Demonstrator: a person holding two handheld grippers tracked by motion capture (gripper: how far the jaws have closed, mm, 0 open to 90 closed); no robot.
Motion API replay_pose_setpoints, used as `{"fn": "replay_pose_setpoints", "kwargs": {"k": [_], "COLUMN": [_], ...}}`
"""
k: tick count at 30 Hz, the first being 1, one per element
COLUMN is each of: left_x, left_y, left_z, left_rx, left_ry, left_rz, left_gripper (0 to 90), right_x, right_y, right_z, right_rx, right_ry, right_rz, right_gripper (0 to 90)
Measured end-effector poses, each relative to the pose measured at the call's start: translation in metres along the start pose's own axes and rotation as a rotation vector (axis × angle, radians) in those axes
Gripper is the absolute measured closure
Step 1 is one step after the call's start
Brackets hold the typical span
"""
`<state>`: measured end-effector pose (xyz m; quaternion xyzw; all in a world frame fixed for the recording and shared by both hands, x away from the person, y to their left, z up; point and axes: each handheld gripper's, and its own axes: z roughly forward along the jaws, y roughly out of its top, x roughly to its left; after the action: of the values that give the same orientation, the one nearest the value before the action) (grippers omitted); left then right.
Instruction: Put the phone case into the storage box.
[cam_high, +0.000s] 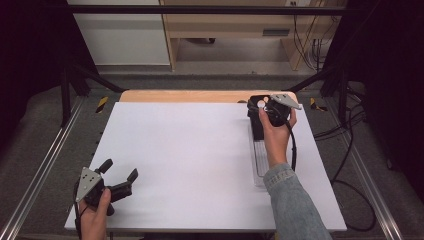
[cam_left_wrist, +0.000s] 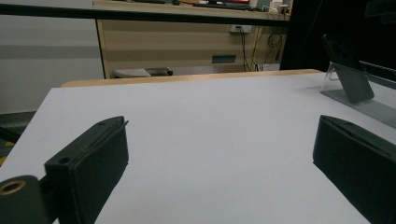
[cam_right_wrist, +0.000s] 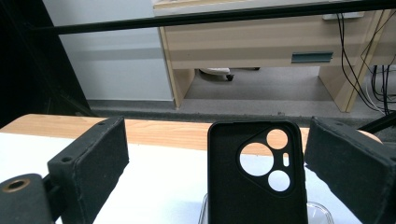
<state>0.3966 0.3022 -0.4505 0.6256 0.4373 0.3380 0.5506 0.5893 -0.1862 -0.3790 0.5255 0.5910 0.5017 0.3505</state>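
While the case (cam_right_wrist: 256, 175) stands upright in its clear stand (cam_high: 260, 160), I see my right gripper (cam_high: 270, 107) around its top, jaws apart; the right jaw sits just beside the case's edge, the left well clear, nothing pinched. My left gripper (cam_high: 119, 175) rests far left of the case, jaws wide apart on the bare table (cam_high: 190, 160).

No lettering, brand, number or sign can be read anywhere. The black phone case (cam_right_wrist: 256, 175) shows plain camera cut-outs and no logo. The small grey plate on the wooden cabinet (cam_right_wrist: 312, 57) behind the case is blank at this sharpness, and the white surface (cam_high: 200, 160) carries no print.
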Motion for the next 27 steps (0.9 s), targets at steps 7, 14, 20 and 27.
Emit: {"fn": "replay_pose_setpoints", "kwargs": {"k": [7, 14, 20, 27], "left_x": [0.000, 0.000, 0.000, 0.000], "left_y": [0.000, 0.000, 0.000, 0.000], "left_z": [0.000, 0.000, 0.000, 0.000], "left_rx": [-0.001, 0.001, -0.001, 0.001], "left_ry": [0.001, 0.001, 0.005, 0.001], "left_rz": [-0.001, 0.004, 0.002, 0.006], "left_gripper": [3.8, 3.8, 3.8, 3.8], "right_x": [0.000, -0.002, -0.003, -0.003], "right_y": [0.002, 0.005, 0.006, 0.008], "right_z": [-0.003, -0.007, -0.012, -0.019], "right_rx": [-0.002, 0.001, 0.000, -0.009], "right_ry": [0.011, 0.022, 0.031, 0.046], "right_rz": [0.001, -0.006, -0.017, -0.025], "right_gripper": [6.6, 6.2, 5.6, 5.2]}}
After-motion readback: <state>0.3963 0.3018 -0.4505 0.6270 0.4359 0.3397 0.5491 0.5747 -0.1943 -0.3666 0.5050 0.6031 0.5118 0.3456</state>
